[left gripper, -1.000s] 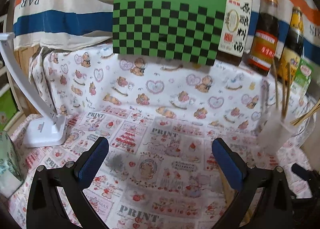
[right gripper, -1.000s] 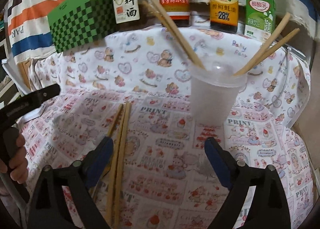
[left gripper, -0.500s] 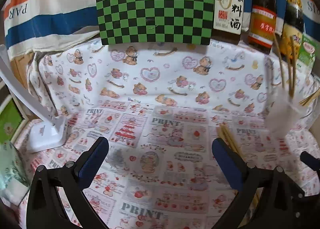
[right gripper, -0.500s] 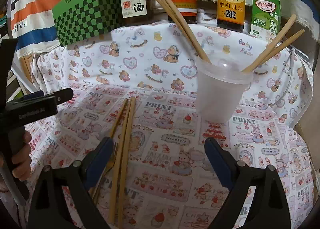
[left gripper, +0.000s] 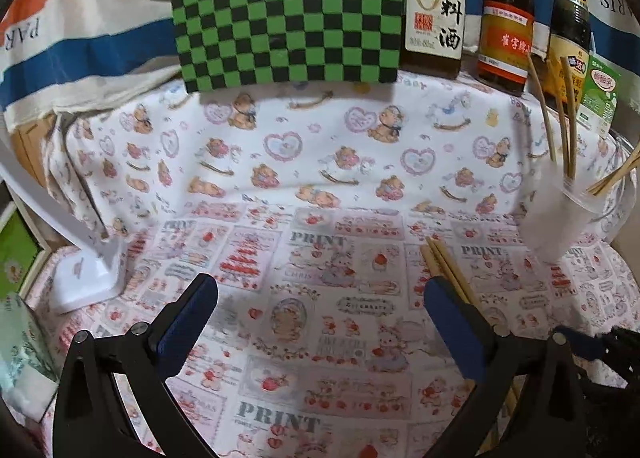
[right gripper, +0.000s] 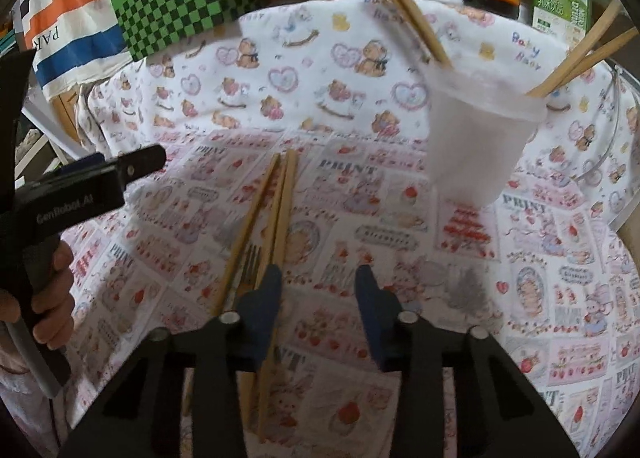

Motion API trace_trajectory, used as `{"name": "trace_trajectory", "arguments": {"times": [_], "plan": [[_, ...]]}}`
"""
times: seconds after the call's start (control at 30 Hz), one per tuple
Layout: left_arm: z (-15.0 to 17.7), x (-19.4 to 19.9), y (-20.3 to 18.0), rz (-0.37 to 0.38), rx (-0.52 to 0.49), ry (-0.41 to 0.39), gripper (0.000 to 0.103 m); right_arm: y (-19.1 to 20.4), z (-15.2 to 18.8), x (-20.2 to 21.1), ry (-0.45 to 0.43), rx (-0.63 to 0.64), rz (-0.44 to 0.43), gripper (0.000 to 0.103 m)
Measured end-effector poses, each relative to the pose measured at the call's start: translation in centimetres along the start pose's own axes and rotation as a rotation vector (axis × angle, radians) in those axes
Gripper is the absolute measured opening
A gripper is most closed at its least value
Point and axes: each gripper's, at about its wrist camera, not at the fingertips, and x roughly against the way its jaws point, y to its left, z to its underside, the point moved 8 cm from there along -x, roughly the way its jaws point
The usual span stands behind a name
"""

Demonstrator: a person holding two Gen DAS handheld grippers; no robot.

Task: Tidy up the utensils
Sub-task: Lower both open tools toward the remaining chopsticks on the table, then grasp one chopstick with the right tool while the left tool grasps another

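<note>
We see the right gripper (right gripper: pixel 318 278) closing, its jaws part-way in with only cloth between them; the loose chopsticks (right gripper: pixel 276 218) and what looks like a fork (right gripper: pixel 250 262) lie just beside its left finger. The left gripper (left gripper: pixel 320 302) hangs with jaws wide apart over the tablecloth (left gripper: pixel 320 186). The plastic cup (right gripper: pixel 476 138) holds more chopsticks.
</note>
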Motion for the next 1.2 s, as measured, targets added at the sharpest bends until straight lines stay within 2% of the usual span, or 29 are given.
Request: {"name": "trace_trajectory", "arguments": {"times": [0.3,0.47,0.57,0.6,0.7,0.77,0.87,0.97,1.0,1.2], "plan": [[0.0,-0.2,1.0,0.002,0.046,0.011,0.102,1.7,1.3,-0.8,0.058,0.055,-0.018,0.017],[0.1,-0.4,1.0,-0.016,0.041,0.016,0.102,1.6,1.5,-0.6,0.053,0.072,0.021,0.017],[0.2,-0.6,1.1,-0.015,0.046,0.026,0.102,1.9,1.6,-0.7,0.069,0.089,-0.010,0.017],[0.2,-0.6,1.0,-0.013,0.048,0.027,0.102,2.4,2.1,-1.1,0.114,0.114,-0.035,0.018],[0.2,-0.6,1.0,-0.008,0.051,0.027,0.102,2.7,2.4,-1.2,0.079,0.156,0.023,0.016],[0.2,-0.5,0.9,-0.013,0.045,0.025,0.102,2.9,2.5,-1.3,0.069,0.176,0.026,0.006],[0.2,-0.5,0.9,-0.013,0.046,0.025,0.102,2.4,2.7,-1.5,0.055,0.133,0.027,0.006],[0.3,-0.6,1.0,-0.018,0.049,0.033,0.102,1.5,1.2,-0.4,-0.027,0.086,0.045,0.005],[0.3,-0.7,1.0,-0.015,0.055,0.037,0.102,1.0,0.6,0.4,-0.081,0.065,0.055,0.005],[0.5,-1.1,1.1,0.040,0.106,0.063,0.102,-0.7,-1.7,4.8,-0.295,-0.051,0.039,0.005]]}}
